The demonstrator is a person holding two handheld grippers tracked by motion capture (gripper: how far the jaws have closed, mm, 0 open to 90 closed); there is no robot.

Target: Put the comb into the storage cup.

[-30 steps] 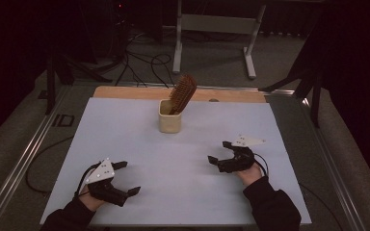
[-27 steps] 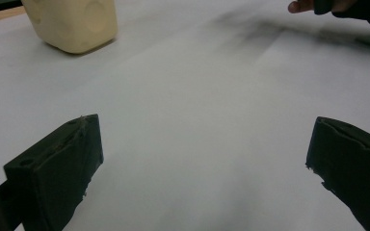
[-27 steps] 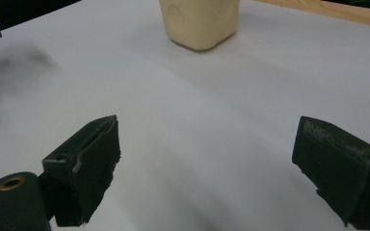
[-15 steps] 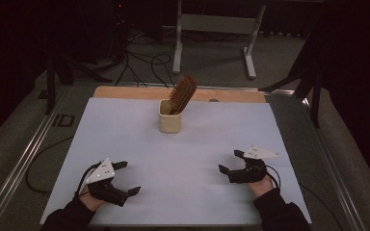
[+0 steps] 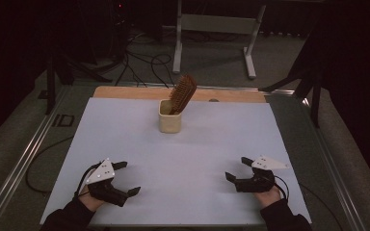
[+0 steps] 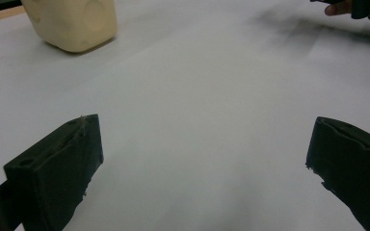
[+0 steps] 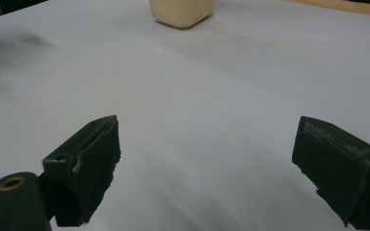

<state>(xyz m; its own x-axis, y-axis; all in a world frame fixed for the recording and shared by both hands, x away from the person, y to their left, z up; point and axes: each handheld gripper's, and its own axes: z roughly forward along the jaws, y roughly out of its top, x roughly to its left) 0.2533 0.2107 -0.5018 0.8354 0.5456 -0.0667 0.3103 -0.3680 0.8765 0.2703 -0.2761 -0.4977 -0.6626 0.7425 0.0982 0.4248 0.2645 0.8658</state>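
High view, left edge: dark floor with a metal rail point(image 5: 24, 163) running beside the table, and black cables point(image 5: 139, 60) looping on the ground farther back.
My left gripper point(image 5: 121, 179): near the front left corner of the white sheet point(image 5: 192, 159), jaws spread wide, nothing between them, my hand and dark sleeve behind it.
Left gripper view: my two black jaws stand far apart over bare white sheet; the cream cup point(image 6: 72, 21) sits ahead at upper left.
Surface: a plain white sheet covering most of the table, with a strip of bare wood point(image 5: 125, 92) along the far edge.
Cup point(image 5: 170, 117): upright toward the far middle of the sheet, well apart from both grippers.
Hairbrush point(image 5: 182, 93): brown, standing in the cup, leaning to the right, bristle head above the rim.
Room behind: a grey metal stand point(image 5: 217, 29) on the floor, the rest in darkness.
My right gripper point(image 5: 238, 168): near the front right of the sheet, jaws wide, holding nothing.
Right gripper view: jaws far apart over empty sheet, cup point(image 7: 180, 12) ahead at top.
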